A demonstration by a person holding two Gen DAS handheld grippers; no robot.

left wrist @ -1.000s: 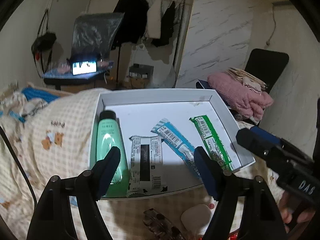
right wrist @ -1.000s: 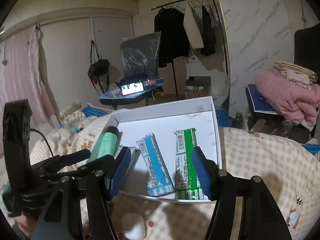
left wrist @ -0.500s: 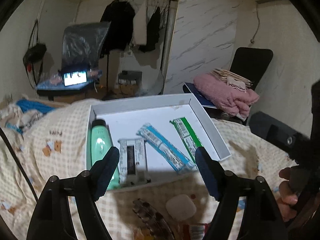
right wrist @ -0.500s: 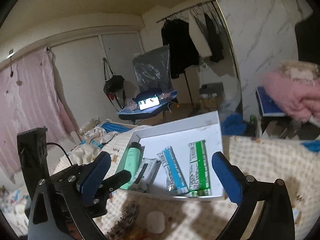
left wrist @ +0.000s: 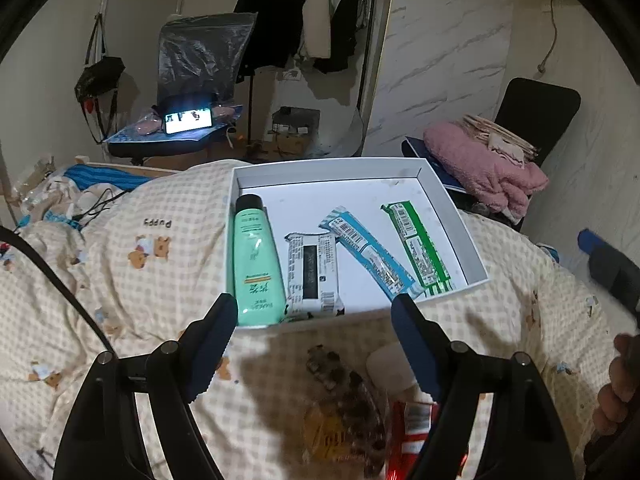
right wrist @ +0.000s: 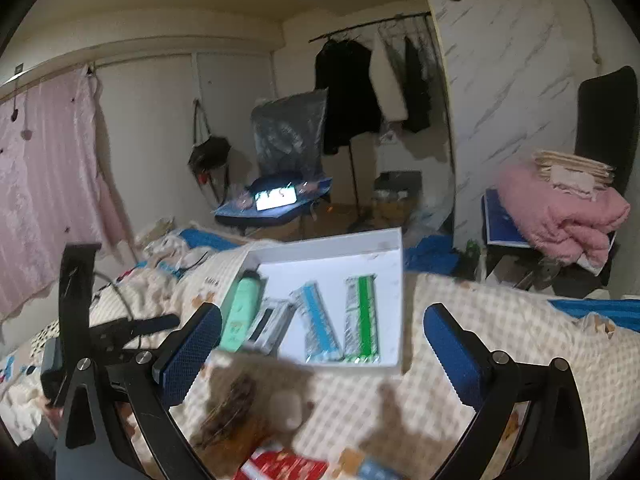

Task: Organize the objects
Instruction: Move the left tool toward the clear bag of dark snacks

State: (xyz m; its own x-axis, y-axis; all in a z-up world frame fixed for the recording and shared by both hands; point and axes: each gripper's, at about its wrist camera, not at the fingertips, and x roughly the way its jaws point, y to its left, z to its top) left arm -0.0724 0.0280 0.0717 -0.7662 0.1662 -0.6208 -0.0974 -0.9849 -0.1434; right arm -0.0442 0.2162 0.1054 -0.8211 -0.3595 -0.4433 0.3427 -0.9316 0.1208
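white box (left wrist: 460,216) is already holding four items; both grippers, the left gripper (left wrist: 314,322) and right gripper (right wrist: 322,334), are hovering with jaws open and empty. next, the pale case (left wrist: 390,366) at 6 o'clock is probably waiting for a grasp.

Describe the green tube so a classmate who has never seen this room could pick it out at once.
Find the white box on the checked quilt. Four items lie inside it; the green tube lies along its left wall, black cap pointing away. It is the only rounded mint-green tube; its neighbours are flat wrapped packets.
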